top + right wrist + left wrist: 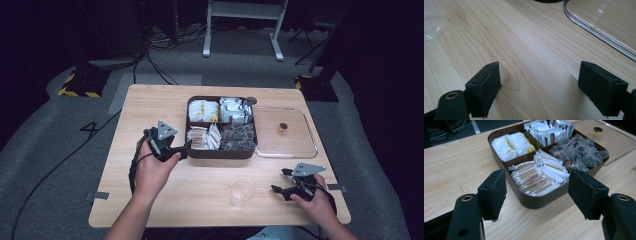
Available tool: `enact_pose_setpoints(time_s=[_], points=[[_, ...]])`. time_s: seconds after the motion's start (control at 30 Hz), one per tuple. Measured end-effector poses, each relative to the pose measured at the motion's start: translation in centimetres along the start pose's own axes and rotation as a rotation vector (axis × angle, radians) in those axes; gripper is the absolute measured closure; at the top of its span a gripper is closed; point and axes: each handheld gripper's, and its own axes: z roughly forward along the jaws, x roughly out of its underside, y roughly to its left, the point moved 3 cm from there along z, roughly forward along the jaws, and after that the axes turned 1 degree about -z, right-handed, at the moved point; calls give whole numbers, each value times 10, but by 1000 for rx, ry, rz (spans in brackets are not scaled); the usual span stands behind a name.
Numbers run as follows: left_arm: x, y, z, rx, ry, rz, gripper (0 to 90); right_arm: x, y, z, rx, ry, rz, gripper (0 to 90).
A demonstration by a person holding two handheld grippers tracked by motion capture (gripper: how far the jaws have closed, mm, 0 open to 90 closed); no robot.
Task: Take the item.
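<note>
A dark brown tray (221, 152) with rounded corners stands in the middle of the wooden table (150, 105), a little toward the far edge. Low walls divide it into four compartments. In the high view the far-left compartment holds white and yellow sachets (203, 110), the far-right one holds white packets with green and red print (235, 110), the near-left one holds long white sachets with a brown stripe (203, 136), and the near-right one holds clear pyramid bags with dark content (239, 136).

The left gripper view shows these packets much closer: the striped sachets (541, 178) lie in overlapping rows, and the pyramid bags (580, 152) are heaped loosely. The high view gives what the gripper views do not: the whole table, the grey floor and both hands.

There is one tray, one clear lid (286, 132) lying flat and touching the right side of the tray, with one small brass-coloured knob (283, 128) on it, and one clear plastic cup (242, 191) standing upright near the front edge.

The left gripper (183, 150) is just beside the left wall of the tray; its jaws are wide apart and hold nothing. The right gripper (280, 181) is low over the table to the right of the cup, its jaws also spread wide and empty. In the right gripper view, the cup (431, 21) appears at the upper left and the lid rim (599, 32) at the upper right.
</note>
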Motion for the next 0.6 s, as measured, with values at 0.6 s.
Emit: enact_pose_setpoints(time_s=[0.6], points=[[-44,5,57,26,6,13,333,-1,0,1,6,1,8,184]])
